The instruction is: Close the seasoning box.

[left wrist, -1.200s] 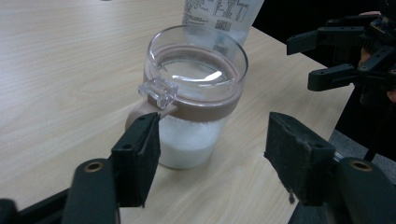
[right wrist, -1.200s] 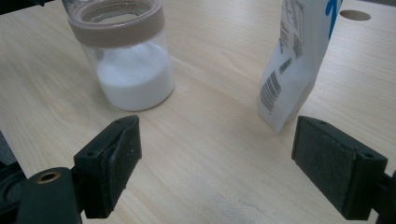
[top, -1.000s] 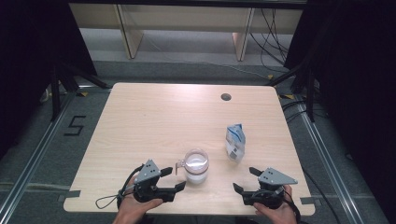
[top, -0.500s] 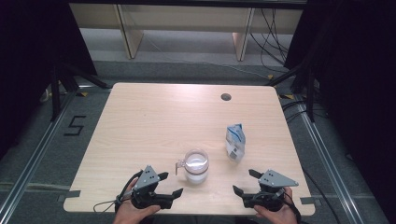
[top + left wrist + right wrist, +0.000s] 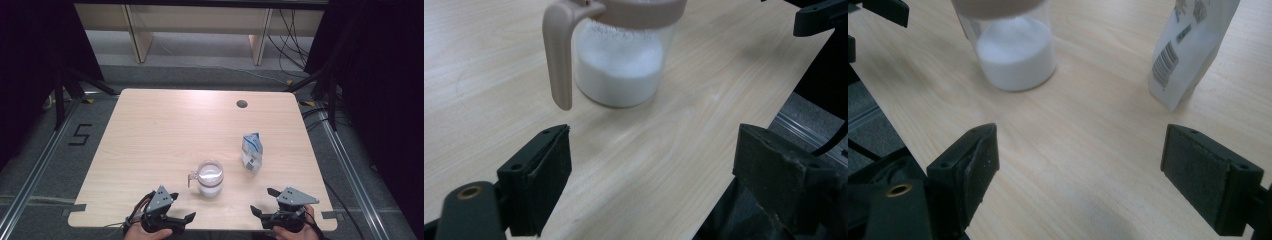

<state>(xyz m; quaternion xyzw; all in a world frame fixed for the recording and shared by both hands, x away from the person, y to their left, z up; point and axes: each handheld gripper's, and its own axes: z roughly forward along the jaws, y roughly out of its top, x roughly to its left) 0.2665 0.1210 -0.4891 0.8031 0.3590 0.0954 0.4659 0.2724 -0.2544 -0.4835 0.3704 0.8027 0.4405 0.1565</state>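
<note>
**Jug of white powder ahead of the spread left fingers**

Standing upright on the table (image 5: 150, 130): a clear jug (image 5: 210, 177) part-filled with white powder, beige rim and handle (image 5: 559, 55) on top. Just ahead of the left gripper (image 5: 651, 175), handle hanging above and slightly beyond the near finger (image 5: 541, 175), not touching it. Left jaws just opened wide, nothing between them but bare wood. Beyond the far finger, the table edge and a dark floor rail.

Right gripper (image 5: 1078, 170) likewise spread, empty, low near the table's front edge. Ahead of its left finger (image 5: 968, 170), the same jug; ahead of its right finger, a small white packet (image 5: 1193, 50) with a barcode, upright, well apart from the jug.

Likely risks from here: a sideways approach catching the handle and spinning or tipping the jug, spilling powder; a grip on the handle alone letting the loaded jug swing. Packet light and tall, easily knocked over by a passing finger. Both things close to the front edge, so a hard nudge toward the person could push one off.
</note>
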